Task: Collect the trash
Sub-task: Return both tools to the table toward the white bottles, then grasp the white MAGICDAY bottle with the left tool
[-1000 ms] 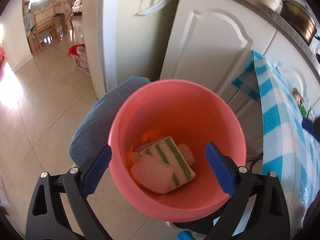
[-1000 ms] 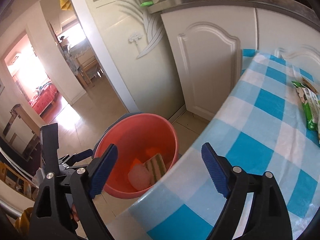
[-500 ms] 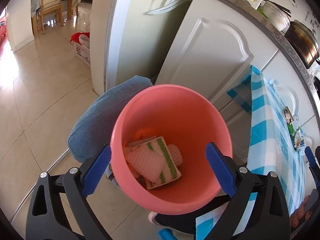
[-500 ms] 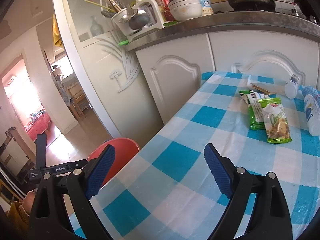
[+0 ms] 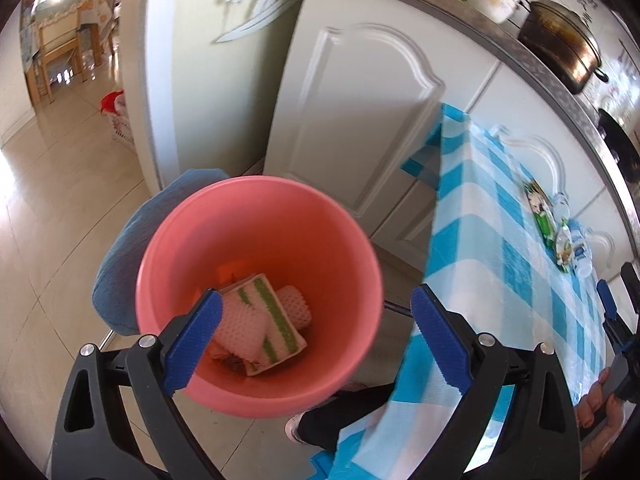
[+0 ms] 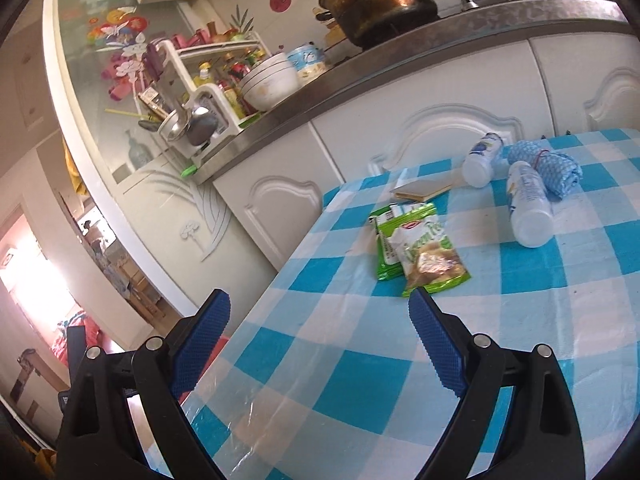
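Observation:
A pink bucket [image 5: 256, 216] stands on the floor beside the table. Inside it lie white foam netting [image 5: 240, 332] and a green-striped box [image 5: 280, 320]. My left gripper [image 5: 316, 332] hangs open and empty above the bucket. My right gripper [image 6: 320, 336] is open and empty over the blue-checked tablecloth [image 6: 360, 380]. Ahead of it lie green snack wrappers [image 6: 420, 252], a flat brown card [image 6: 420, 188] and two white bottles [image 6: 528, 208], all on their sides.
A rolled blue cloth [image 6: 548, 164] lies behind the bottles. White cabinets [image 6: 440, 128] and a counter with a brass pot [image 6: 376, 0] stand behind the table. A blue-covered seat [image 5: 124, 248] sits behind the bucket. Tiled floor stretches to the left.
My right gripper has swung from the bucket up over the table, and the wrappers and bottles have drawn nearer. My left gripper has shifted slightly right over the bucket.

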Demonstrator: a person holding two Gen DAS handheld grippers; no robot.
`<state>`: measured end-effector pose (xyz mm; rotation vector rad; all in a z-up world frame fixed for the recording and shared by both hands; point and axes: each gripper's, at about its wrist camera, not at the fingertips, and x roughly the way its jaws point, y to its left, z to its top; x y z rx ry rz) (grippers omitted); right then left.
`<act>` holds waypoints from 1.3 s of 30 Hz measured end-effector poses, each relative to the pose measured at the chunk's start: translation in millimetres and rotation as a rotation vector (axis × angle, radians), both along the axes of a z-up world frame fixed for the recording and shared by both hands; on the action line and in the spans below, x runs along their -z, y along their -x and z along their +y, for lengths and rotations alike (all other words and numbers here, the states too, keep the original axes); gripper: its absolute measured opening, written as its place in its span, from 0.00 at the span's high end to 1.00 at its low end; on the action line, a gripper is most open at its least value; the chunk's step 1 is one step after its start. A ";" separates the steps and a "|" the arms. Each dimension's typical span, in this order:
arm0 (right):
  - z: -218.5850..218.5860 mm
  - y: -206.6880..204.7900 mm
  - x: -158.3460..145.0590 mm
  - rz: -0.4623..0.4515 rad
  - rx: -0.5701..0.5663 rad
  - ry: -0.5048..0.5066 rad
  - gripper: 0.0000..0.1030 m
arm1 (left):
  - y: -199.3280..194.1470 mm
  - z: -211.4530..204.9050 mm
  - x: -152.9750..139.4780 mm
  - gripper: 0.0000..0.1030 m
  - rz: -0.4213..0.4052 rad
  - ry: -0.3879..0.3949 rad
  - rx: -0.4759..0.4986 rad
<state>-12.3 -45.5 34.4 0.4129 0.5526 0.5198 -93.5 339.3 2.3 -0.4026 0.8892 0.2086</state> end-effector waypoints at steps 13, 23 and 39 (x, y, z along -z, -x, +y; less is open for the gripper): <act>-110.3 -16.9 9.3 0.060 0.197 -0.172 0.12 | -50.1 -107.7 -56.4 0.07 -0.069 -0.016 0.246; -204.3 -19.7 7.9 0.035 0.493 -0.165 0.12 | -141.8 -257.3 -106.3 0.07 -0.154 -0.096 0.538; -241.3 -26.0 28.8 0.111 0.542 -0.350 0.12 | -331.1 -397.0 -47.7 0.13 -0.049 -0.160 0.610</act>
